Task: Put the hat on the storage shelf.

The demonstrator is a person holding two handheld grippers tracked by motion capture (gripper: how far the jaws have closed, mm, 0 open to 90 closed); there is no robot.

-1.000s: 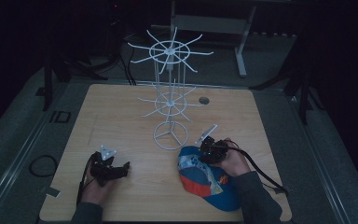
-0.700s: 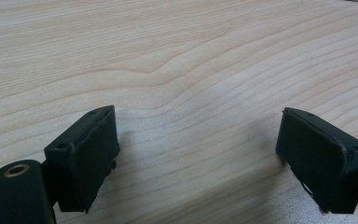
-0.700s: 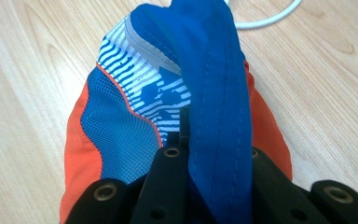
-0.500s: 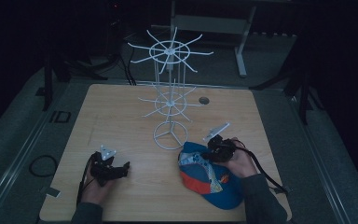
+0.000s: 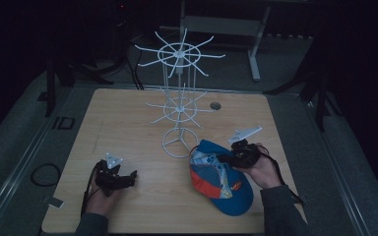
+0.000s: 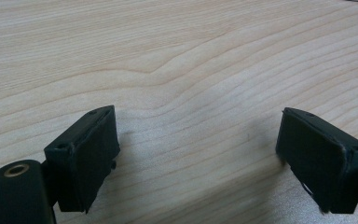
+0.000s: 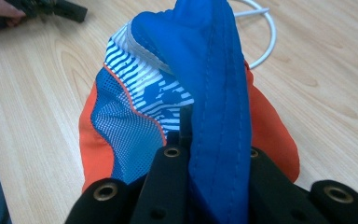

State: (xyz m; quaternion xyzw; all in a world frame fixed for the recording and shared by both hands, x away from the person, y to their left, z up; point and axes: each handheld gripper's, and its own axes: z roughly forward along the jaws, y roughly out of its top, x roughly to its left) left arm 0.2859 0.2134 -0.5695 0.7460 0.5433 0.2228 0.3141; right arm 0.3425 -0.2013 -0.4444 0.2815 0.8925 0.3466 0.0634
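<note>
The blue cap [image 7: 214, 93] was clamped by a fold of its fabric between the fingers of the right gripper [image 7: 209, 186], just beside the ring base of the white wire rack [image 5: 178, 105], presumably so it could be lifted onto a prong. The left gripper [image 6: 200, 154] was rested on the counter [image 5: 128, 123], fingers spread wide, nothing between them. No containers were seen.

The left gripper [image 5: 114, 176] sat low over the table [image 5: 128, 128] near its front-left, held in the left hand [image 5: 101, 194] — its jaws stood wide apart with nothing between them. The right gripper [image 5: 231, 158] pointed leftward from the right hand [image 5: 262, 169], its jaws closed tight on a fold of the cap [image 7: 214, 93] — forearms came in from the near edge.
</note>
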